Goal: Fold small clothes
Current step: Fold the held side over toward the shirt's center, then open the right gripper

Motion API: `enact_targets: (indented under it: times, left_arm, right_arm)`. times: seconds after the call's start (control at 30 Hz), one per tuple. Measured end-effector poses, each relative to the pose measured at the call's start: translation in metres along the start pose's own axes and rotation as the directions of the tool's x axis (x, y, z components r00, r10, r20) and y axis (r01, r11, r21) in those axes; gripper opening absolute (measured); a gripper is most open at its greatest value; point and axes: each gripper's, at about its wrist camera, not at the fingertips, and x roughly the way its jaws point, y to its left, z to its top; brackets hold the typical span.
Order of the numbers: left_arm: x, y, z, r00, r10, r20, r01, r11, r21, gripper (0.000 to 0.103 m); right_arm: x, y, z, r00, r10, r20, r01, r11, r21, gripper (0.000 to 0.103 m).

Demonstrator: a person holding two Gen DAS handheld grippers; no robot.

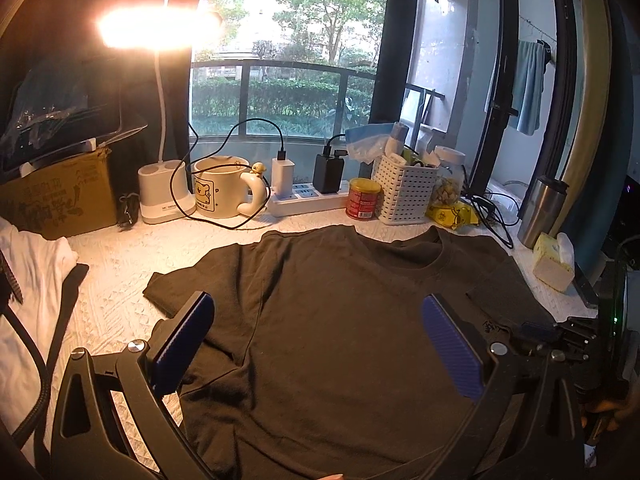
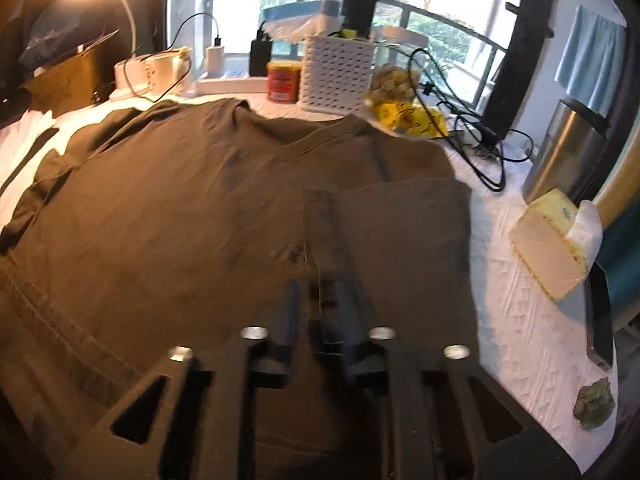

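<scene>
Dark cotton jersey, a brown-black T-shirt (image 1: 340,320), lies spread front-up on the white textured cover of the counter (image 1: 120,280), its collar toward the window and the white perforated basket (image 1: 404,190), which serves here as the landmark. On the side of the shirt below the basket, the sleeve panel (image 2: 400,240) lies turned inward over the chest. The left gripper (image 1: 318,340) hovers over the middle of the shirt, nearer the viewer than the basket, its blue-padded fingers (image 1: 184,340) wide apart and holding nothing. The right gripper (image 2: 314,312) sits at the inner edge of the turned panel; motion blur hides the tips, so the fingers look nearly together, but whether cloth lies between them cannot be told. The step in hand appears to be the lengthwise side fold. To do it well, judgement suggests keeping the crease parallel to the side seam, laying the edge flat before letting go, and then mirroring it with the spread sleeve (image 1: 180,284) far to the left of the basket. Writing: the red can (image 1: 363,199) just left of the basket bears a label too small to read; print on the cardboard box (image 1: 60,196) and the bear mug (image 1: 220,188) is likewise illegible.
</scene>
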Motion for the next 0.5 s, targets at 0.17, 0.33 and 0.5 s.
enact_targets:
  times: [0.17,0.33,0.5]
  left_arm:
    - [0.001,0.005,-0.003,1.0,0.009,-0.008,-0.009,1.0,-0.008,0.102]
    - [0.003,0.009,-0.005,1.0,0.017,-0.023,-0.017,1.0,-0.018,0.102]
    - [0.0,0.008,-0.007,1.0,0.013,-0.026,-0.013,1.0,-0.011,0.102]
  right_arm:
    - [-0.015,0.006,-0.002,0.999,0.048,0.002,-0.048,0.999,-0.016,0.045]
    - [-0.025,-0.014,0.006,0.999,0.022,0.037,-0.024,0.998,0.062,0.046]
    - [-0.016,-0.032,-0.002,1.0,-0.009,-0.027,0.013,0.991,0.137,0.052]
